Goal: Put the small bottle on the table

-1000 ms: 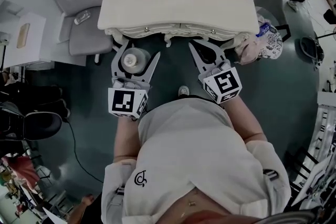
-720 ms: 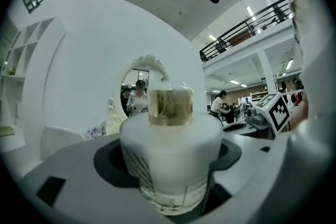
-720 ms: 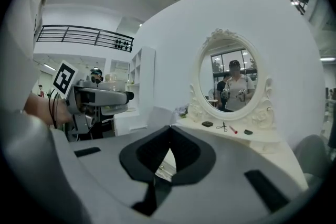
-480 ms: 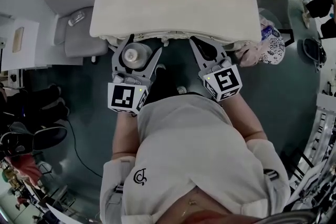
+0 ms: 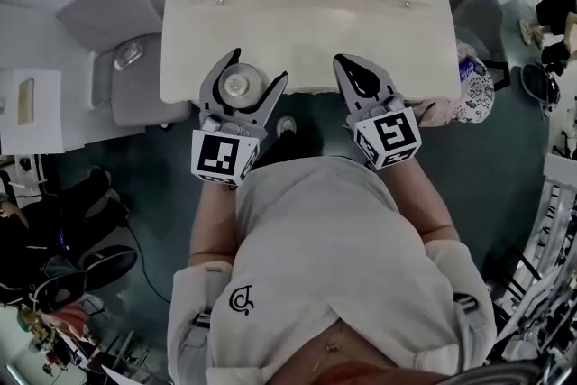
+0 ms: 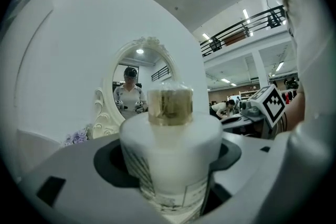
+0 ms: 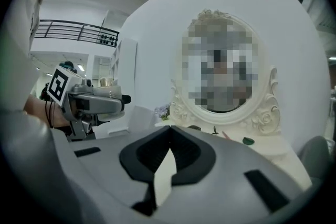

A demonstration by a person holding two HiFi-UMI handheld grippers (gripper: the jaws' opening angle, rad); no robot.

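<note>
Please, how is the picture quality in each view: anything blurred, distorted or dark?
Head view: dim but sharp, bent at the edges. Left gripper view: the small bottle, very close, looks soft; corners black. Right gripper view: black corners, strong bending; a mosaic covers the mirror.

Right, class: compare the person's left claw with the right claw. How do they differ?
The left claw is spread apart, clamped on the small bottle; the right claw is closed at its tips and empty. From above, the left claw looks wide and the right claw narrow. Both carry a marker cube and point towards the table.
</note>
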